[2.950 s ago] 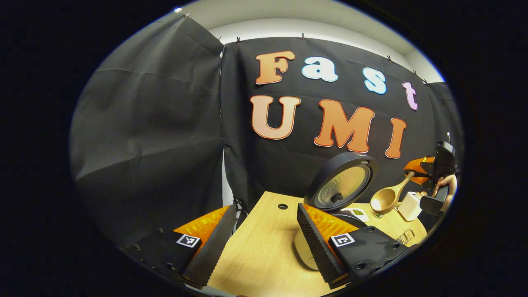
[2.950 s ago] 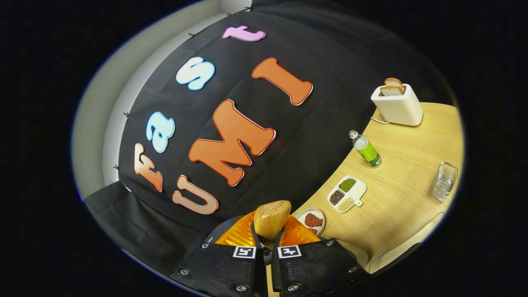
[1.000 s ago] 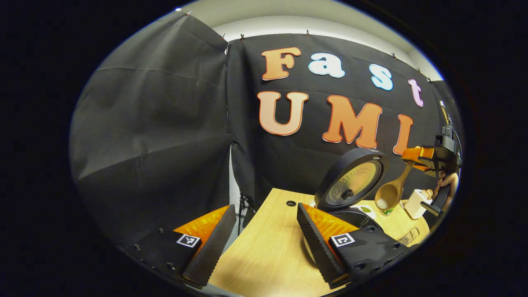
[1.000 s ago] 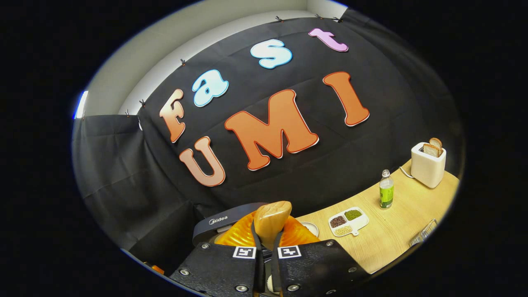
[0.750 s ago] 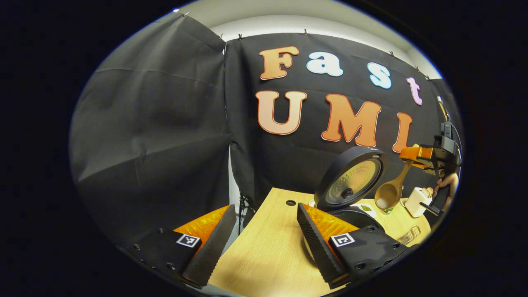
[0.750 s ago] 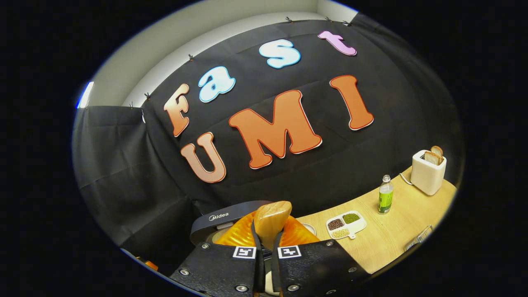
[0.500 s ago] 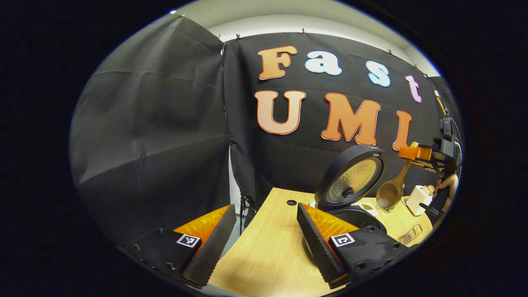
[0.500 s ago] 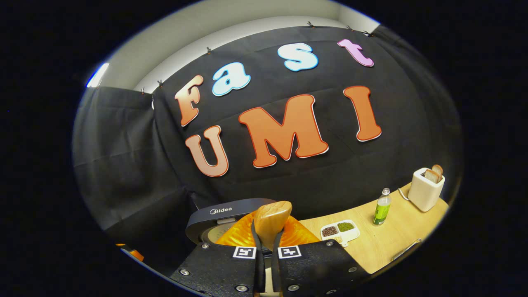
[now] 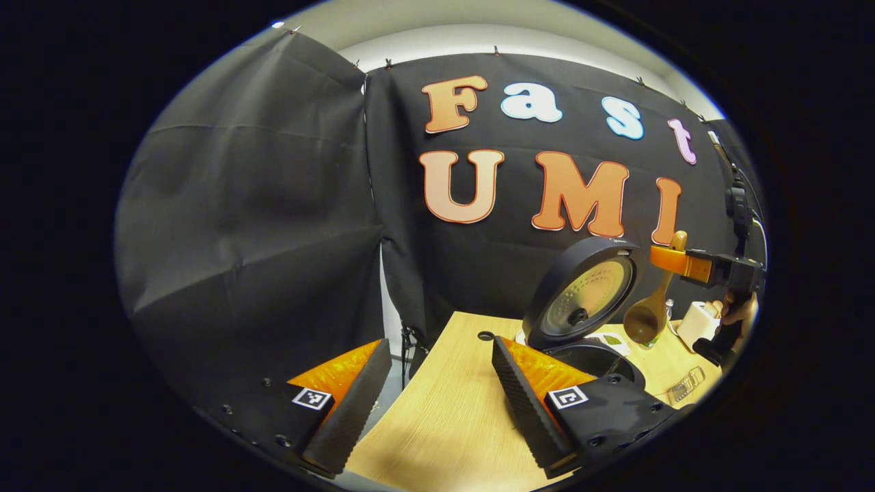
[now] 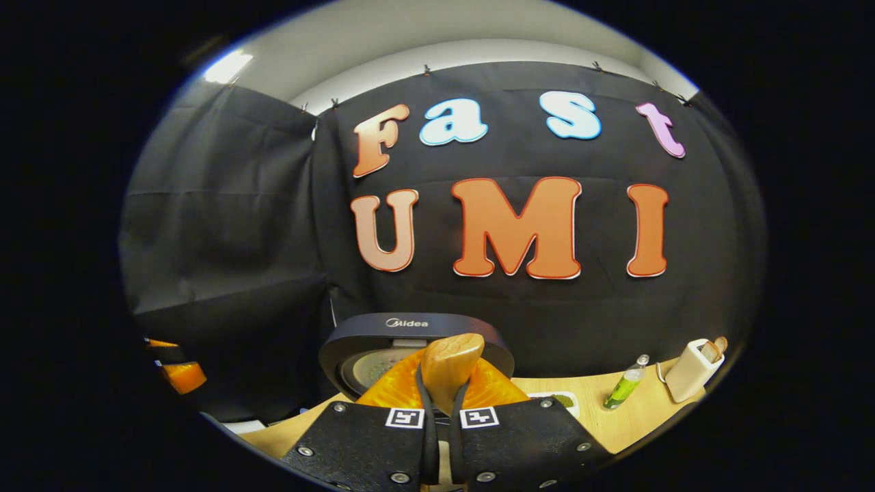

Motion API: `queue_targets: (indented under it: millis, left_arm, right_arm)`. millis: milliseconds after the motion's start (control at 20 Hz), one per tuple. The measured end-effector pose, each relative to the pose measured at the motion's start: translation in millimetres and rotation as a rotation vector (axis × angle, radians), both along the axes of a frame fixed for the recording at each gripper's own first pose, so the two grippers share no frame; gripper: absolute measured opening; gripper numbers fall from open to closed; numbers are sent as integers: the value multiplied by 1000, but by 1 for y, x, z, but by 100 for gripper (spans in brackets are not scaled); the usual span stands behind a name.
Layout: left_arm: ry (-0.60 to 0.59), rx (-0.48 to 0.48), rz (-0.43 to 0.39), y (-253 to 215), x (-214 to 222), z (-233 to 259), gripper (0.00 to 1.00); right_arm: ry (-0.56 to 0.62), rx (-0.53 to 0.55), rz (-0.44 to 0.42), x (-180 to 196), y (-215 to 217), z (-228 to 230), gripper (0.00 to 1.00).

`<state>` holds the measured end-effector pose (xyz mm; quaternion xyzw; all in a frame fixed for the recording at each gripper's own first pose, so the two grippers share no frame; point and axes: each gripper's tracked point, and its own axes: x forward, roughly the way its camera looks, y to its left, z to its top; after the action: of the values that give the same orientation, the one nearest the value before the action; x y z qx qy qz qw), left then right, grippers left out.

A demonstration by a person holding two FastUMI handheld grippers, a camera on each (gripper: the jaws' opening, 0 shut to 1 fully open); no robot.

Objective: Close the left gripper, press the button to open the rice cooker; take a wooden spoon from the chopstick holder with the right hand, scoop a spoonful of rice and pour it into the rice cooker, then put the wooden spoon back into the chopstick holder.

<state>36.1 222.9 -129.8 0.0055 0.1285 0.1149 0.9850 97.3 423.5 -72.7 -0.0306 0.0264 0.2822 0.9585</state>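
Spoon [image 10: 451,365] in right gripper [image 10: 442,403]

The light is even and moderate, and it comes from above: in the right gripper view a bright ceiling lamp [image 10: 229,66] shines at the top left edge. The pale wall strip [image 10: 478,31] over the black cloth [image 9: 260,205] looks well lit, while the cloth itself stays dim with soft folds. The wooden surface [image 9: 444,410] is warm and clear, with no strong glare. Both pictures bend strongly toward the edges. Things at the far right rim are small and slightly soft.
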Motion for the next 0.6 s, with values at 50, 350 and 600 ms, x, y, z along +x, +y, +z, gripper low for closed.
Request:
queue_targets:
  millis: [50, 350, 600]
  left_arm:
    - [-1, 4, -2, -1, 0, 1, 97]
    - [0, -17, -17, -8, -4, 0, 97]
    - [-10, -47, -42, -19, -3, 1, 97]
  right_arm:
    - [-11, -21, 11, -1, 0, -2, 5]
    - [53, 30, 7, -2, -17, -11, 5]
    - [86, 114, -70, 2, -72, -3, 5]
